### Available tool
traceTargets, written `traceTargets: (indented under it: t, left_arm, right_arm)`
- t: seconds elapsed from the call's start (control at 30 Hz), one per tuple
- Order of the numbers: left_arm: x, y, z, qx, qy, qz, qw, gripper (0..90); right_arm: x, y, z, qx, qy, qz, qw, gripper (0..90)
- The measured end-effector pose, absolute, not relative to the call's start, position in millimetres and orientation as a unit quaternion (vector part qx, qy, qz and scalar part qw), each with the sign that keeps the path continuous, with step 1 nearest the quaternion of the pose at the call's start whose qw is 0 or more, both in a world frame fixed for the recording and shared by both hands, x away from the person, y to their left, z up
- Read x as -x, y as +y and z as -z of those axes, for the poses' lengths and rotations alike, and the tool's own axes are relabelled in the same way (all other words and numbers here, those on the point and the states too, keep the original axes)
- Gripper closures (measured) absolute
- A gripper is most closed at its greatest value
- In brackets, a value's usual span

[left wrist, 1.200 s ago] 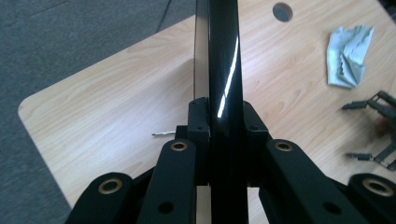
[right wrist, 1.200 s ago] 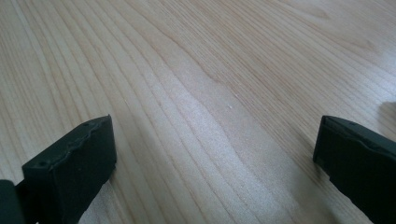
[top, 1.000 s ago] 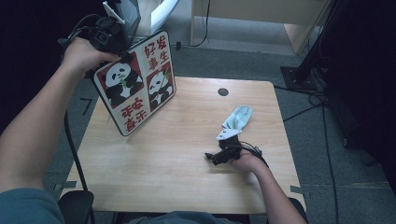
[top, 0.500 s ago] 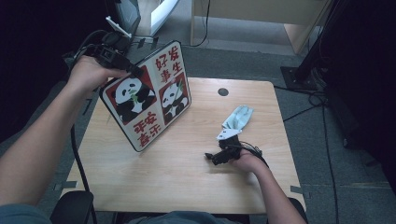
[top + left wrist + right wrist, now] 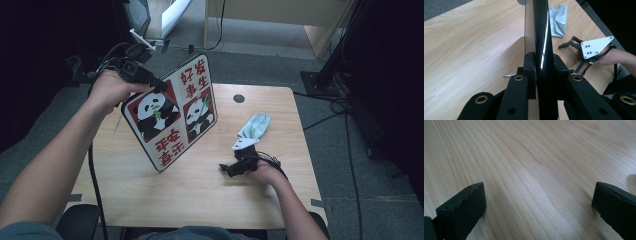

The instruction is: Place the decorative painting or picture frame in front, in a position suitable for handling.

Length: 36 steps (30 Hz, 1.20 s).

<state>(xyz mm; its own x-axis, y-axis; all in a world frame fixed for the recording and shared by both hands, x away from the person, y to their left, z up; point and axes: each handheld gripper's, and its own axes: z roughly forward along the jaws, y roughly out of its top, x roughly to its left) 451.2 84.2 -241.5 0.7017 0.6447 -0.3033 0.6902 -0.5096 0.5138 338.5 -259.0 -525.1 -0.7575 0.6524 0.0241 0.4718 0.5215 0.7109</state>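
The left gripper [image 5: 150, 80] holds the panda board [image 5: 172, 112] by its upper left corner, with both jaws pressed on its two faces. The board is lifted and tilted over the left half of the table [image 5: 165, 200]; only its lower corner is close to the wood, and I cannot tell if it touches. Its long axis runs from the near left to the far right, and the printed face looks up toward the person. In the left gripper view the board [image 5: 541, 37] is seen from its thin edge. The right gripper [image 5: 235, 167] rests low on the table with its jaws wide apart around bare wood [image 5: 536, 182]. A light blue cloth [image 5: 255, 127] lies just beyond it.
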Motion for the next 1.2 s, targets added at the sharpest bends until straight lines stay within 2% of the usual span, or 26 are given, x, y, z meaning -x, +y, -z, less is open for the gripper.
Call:
traceTargets:
  t: [0.57, 0.67, 0.77, 1.2]
  left_arm:
    - [-455.5, 85.1, 246.6, -0.861, 0.401, 0.039, 0.312, 77.2]
    - [-455.9, 84.8, 246.3, -0.861, 0.408, 0.027, 0.302, 70.6]
    - [-458.0, 85.9, 247.8, -0.861, 0.41, 0.03, 0.3, 59.6]
    - [-459.7, 86.4, 251.1, -0.862, 0.416, -0.005, 0.289, 37.0]
  right_arm:
    - [-338.3, -259.0, 525.1, -0.325, 0.864, -0.365, 0.124, 0.0]
    - [-338.3, -259.0, 525.1, -0.325, 0.864, -0.365, 0.124, 0.0]
    - [-338.3, -259.0, 525.1, -0.325, 0.864, -0.365, 0.124, 0.0]
    - [-338.3, -259.0, 525.1, -0.325, 0.864, -0.365, 0.124, 0.0]
